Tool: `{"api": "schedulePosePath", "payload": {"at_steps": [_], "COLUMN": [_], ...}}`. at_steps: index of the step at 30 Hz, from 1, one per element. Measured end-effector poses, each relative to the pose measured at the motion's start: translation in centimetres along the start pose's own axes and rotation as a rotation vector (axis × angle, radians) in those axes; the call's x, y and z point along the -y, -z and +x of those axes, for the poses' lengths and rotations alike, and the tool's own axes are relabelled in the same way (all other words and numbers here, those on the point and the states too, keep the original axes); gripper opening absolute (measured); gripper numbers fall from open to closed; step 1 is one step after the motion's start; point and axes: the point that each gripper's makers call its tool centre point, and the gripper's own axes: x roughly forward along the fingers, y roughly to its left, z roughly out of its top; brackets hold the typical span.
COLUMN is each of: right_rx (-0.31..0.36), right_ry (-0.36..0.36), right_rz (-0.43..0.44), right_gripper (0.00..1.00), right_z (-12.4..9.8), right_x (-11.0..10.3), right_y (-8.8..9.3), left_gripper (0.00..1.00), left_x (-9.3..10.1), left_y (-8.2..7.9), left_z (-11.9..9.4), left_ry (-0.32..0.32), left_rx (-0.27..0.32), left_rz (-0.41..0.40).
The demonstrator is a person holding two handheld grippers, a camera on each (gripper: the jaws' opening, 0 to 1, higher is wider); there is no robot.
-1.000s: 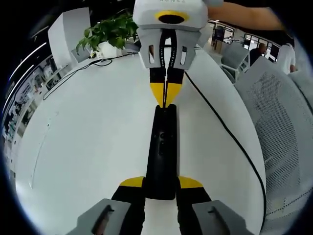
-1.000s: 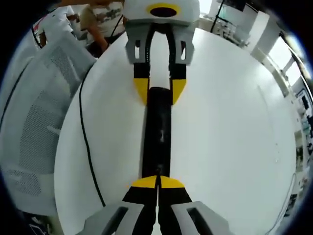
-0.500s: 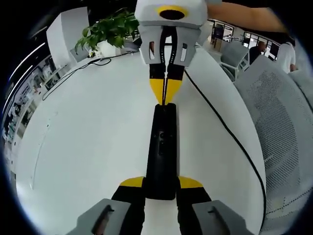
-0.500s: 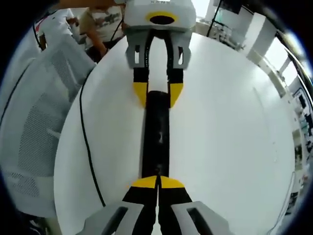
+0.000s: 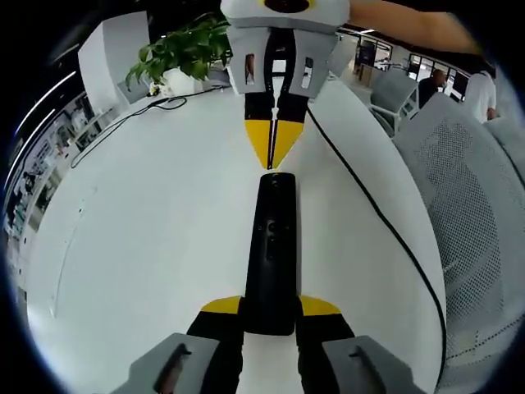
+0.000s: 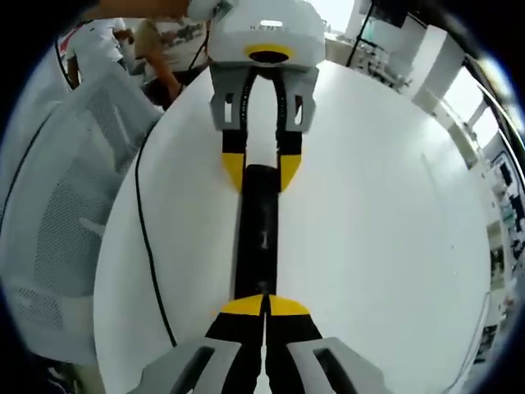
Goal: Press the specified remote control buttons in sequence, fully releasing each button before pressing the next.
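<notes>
Now: remote [image 5: 271, 250] lengthwise betw. both tongs, left tongs [image 5: 271, 307] clamping near end, right tongs [image 6: 264, 307] pinched together (empty) at far tip.

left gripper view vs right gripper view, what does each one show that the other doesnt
The left gripper view alone has the potted plant at the table's far edge and the remote's buttons facing the camera. The right gripper view alone has people standing past the table. Both share the black remote on the white table, the black cable, the mesh chair, the left gripper clamped on the remote, and the shut right gripper.
</notes>
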Motion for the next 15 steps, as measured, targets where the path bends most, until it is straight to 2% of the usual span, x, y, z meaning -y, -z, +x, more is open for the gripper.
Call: {"api": "schedulePosePath", "payload": {"at_steps": [15], "right_rx": [-0.007], "right_ry": [-0.021], "right_rz": [-0.006], "right_gripper": [0.0], "right_z": [1.0], "right_x": [-0.5], "right_y": [-0.14], "left_gripper": [0.23], "left_x": [0.0], "left_y": [-0.01], "left_z": [-0.02], "left_ry": [0.0], "left_rx": [0.001], "left_rz": [0.001]}}
